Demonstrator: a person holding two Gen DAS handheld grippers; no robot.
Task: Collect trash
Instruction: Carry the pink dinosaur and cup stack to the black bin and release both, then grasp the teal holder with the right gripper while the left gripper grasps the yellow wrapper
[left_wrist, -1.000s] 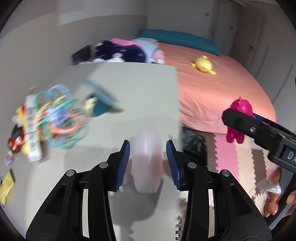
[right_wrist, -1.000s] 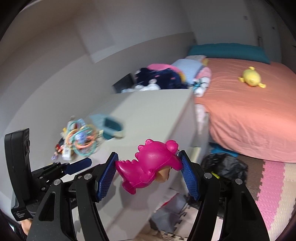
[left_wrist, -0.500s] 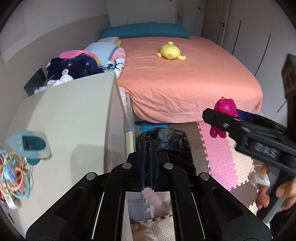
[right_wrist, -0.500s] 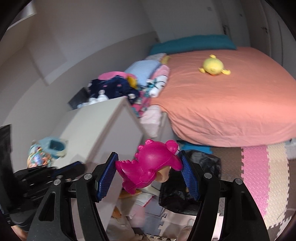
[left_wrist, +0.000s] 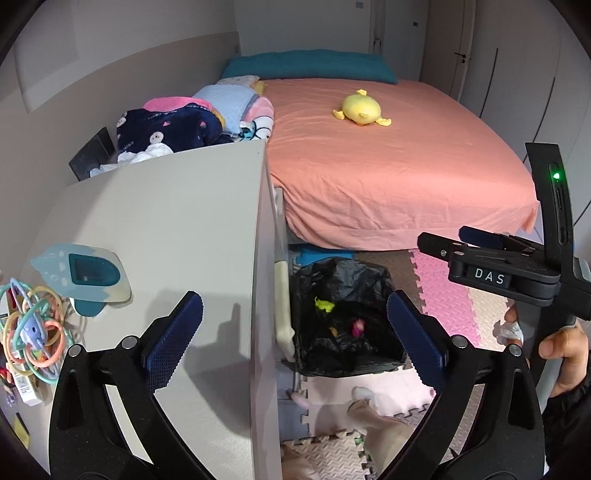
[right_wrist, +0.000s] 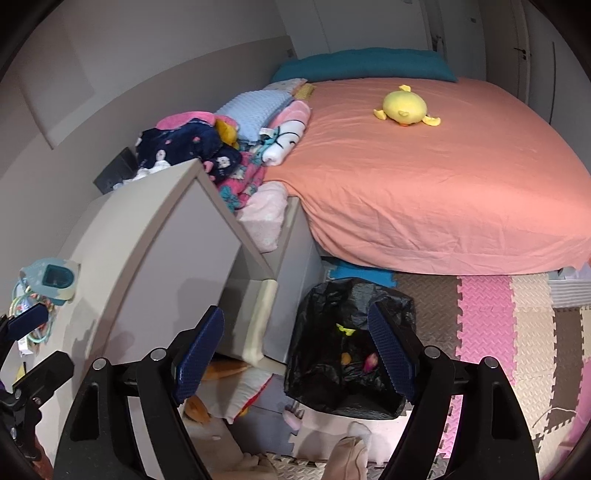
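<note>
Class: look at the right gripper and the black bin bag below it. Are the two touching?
Apart. In the right wrist view the right gripper hangs open and empty above the black bin bag on the floor; its fingers merely overlap the bag in the picture.

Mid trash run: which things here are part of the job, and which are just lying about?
Job:
- bin with black liner
- small items inside it
- left gripper, jaws empty
- right gripper, jaws empty

Lying about:
- yellow plush on bed
- ring toy on dresser
- folded blankets
</note>
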